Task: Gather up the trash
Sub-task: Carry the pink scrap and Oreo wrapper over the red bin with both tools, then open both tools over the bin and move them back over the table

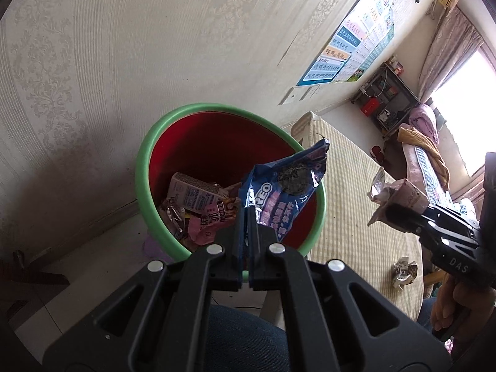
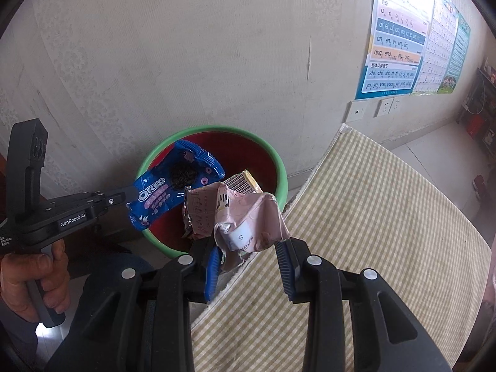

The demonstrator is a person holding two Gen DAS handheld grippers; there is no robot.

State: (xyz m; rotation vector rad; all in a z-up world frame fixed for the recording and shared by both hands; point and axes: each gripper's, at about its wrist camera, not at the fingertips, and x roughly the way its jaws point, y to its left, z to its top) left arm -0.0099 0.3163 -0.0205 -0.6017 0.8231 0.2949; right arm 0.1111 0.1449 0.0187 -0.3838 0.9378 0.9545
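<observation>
A red bin with a green rim (image 1: 141,167) (image 2: 279,167) stands against the wall and holds a small carton (image 1: 193,192) and several wrappers. My left gripper (image 1: 246,217) (image 2: 130,200) is shut on a blue Oreo wrapper (image 1: 285,186) (image 2: 176,183) and holds it over the bin's opening. My right gripper (image 2: 249,248) (image 1: 390,214) is closed on a crumpled pink carton (image 2: 251,220) (image 1: 400,193), held just right of the bin above the mat's edge.
A yellow checked mat (image 1: 356,192) (image 2: 372,223) lies right of the bin. A crumpled wrapper (image 1: 403,271) lies on it. Wall sockets (image 2: 384,107) and posters (image 2: 396,46) are on the wall. A shelf (image 1: 384,99) stands farther back.
</observation>
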